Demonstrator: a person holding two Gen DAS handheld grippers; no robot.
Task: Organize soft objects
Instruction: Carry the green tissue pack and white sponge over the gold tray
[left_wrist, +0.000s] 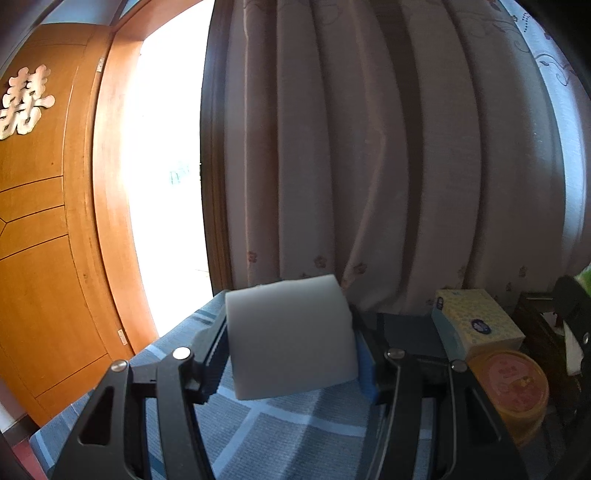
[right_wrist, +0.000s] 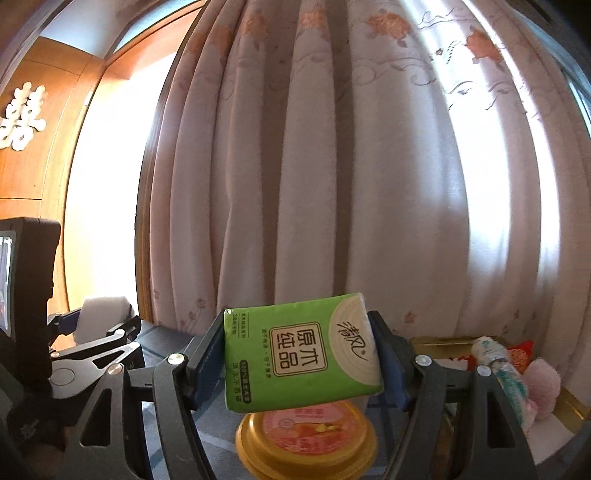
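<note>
Right wrist: green tissue pack (right_wrist: 301, 350) hides tub's (right_wrist: 306, 439) far rim

The green tissue pack (right_wrist: 301, 352) is showing large characters reading 原木纯品 in a framed box, with the brand 清风 on its pale swirl. The wooden door (left_wrist: 40, 206) is bearing a white 囍 cutout (left_wrist: 24, 99). Smaller print on the pack and the round lid (right_wrist: 306, 430) is staying illegible.

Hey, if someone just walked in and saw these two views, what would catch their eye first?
Probably the green tissue pack, clamped in the right gripper above a yellow tub. Next, the white sponge block pinched in the left gripper over the blue checked cloth. Behind both hangs a flowered curtain.
</note>
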